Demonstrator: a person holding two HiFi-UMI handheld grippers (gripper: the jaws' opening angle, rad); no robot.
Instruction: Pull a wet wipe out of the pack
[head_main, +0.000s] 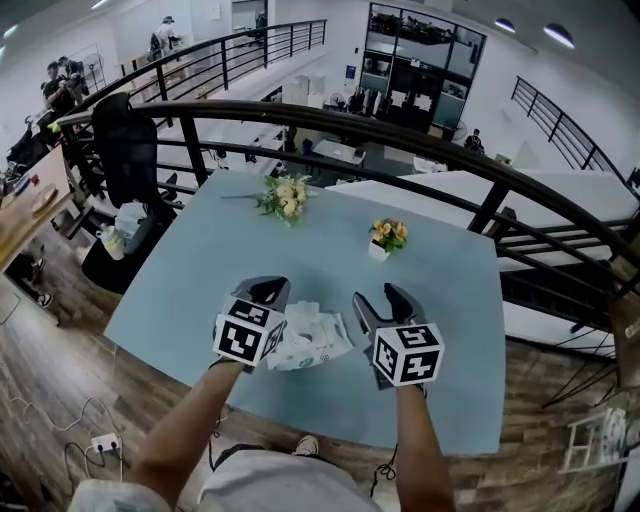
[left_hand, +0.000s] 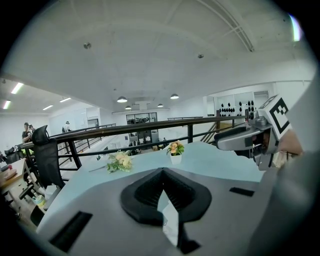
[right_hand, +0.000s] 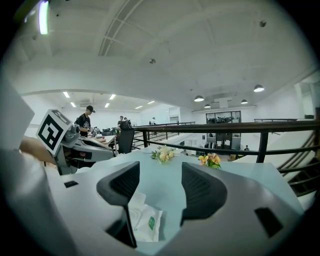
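Left gripper (head_main: 268, 292): jaws closed, pinching white sliver (left_hand: 169, 220); wipe or pack edge, unresolved. Right gripper (head_main: 378, 298): jaws apart, nothing between. Wet wipe pack (head_main: 312, 340) flat on tabletop (head_main: 200, 270), at 7 o'clock from right jaws, nearer left gripper.

Smooth matt table top (head_main: 300, 250), crinkled plastic wipe pack (head_main: 310, 340), ribbed matt black fingers (right_hand: 200, 192), wood-plank floor (head_main: 60, 380)

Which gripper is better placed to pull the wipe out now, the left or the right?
Left, probably. The left gripper has its jaws shut on what appears to be a white wipe. The right gripper is open and empty, with the pack lying low by its left jaw.
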